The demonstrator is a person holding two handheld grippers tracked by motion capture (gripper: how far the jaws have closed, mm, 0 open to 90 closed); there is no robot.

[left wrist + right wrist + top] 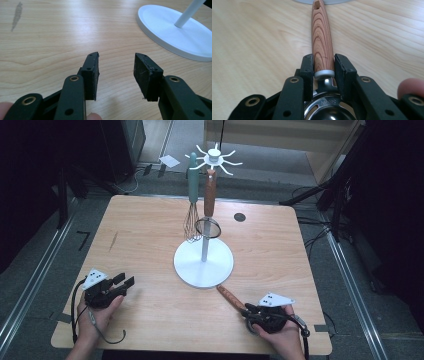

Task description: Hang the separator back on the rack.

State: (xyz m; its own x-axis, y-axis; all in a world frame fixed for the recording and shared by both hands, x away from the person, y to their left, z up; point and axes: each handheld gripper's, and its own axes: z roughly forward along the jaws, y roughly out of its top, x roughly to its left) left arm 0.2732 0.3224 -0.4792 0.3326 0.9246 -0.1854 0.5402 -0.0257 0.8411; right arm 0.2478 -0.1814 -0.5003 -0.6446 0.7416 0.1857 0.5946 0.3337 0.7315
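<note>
At the tabletop's [150,235] near right edge, my right claw [248,310] is clamped on the wood-handled steel utensil [322,40], its handle pointing toward the white round-based rack [203,262]. My left claw [116,72] stands apart, empty.

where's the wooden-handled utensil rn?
In the high view the wooden-handled utensil lies near the table's front right, clamped in the right tongs, its handle tip pointing at the white stand base.

Dim, dark-edged overhead picture; close views bright, with glare on wood.
</note>
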